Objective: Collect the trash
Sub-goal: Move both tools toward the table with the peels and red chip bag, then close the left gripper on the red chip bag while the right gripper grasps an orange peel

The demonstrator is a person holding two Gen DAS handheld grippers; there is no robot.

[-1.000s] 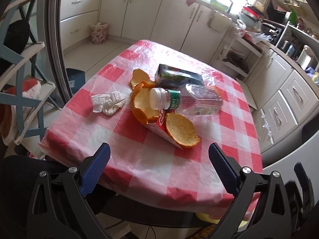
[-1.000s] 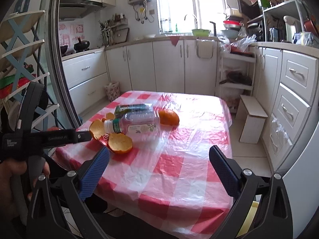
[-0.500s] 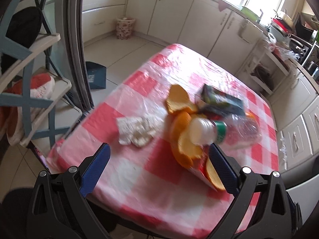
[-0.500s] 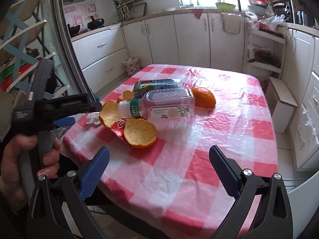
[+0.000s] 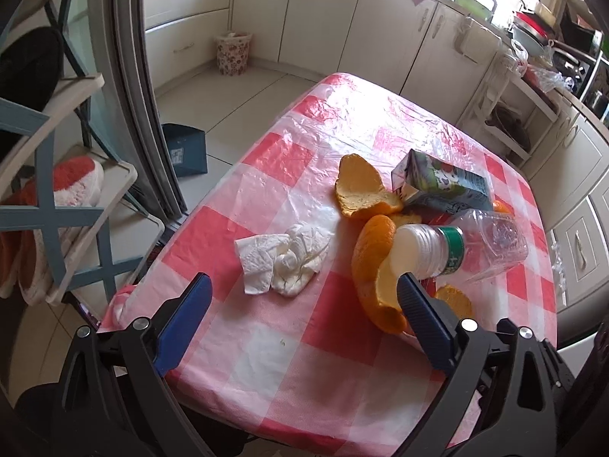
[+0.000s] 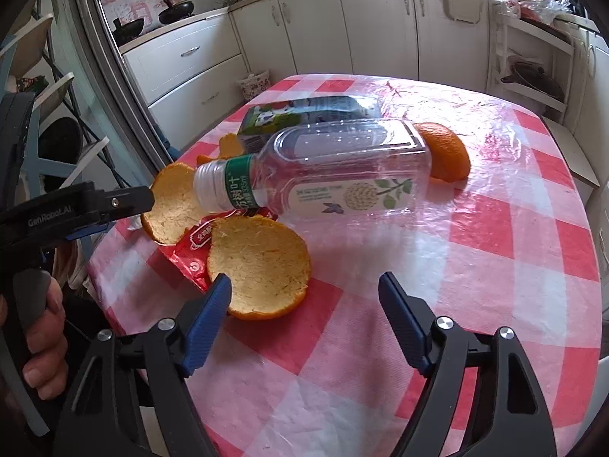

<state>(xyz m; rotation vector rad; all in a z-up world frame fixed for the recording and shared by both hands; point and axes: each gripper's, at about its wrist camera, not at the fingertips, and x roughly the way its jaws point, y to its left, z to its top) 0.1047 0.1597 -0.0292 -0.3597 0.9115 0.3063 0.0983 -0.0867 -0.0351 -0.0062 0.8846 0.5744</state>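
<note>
**Trash heaped mid-table**

Counted: one bottle (image 6: 327, 175), one carton (image 5: 443, 186), one tissue (image 5: 283, 262), one red wrapper (image 6: 190, 251), several peels (image 6: 260, 266), all frame centre. Checked table (image 5: 274, 346); cabinets (image 5: 323, 19) behind. Left gripper (image 5: 300, 297) and right gripper (image 6: 304, 289) spread wide, holding nothing.
</note>
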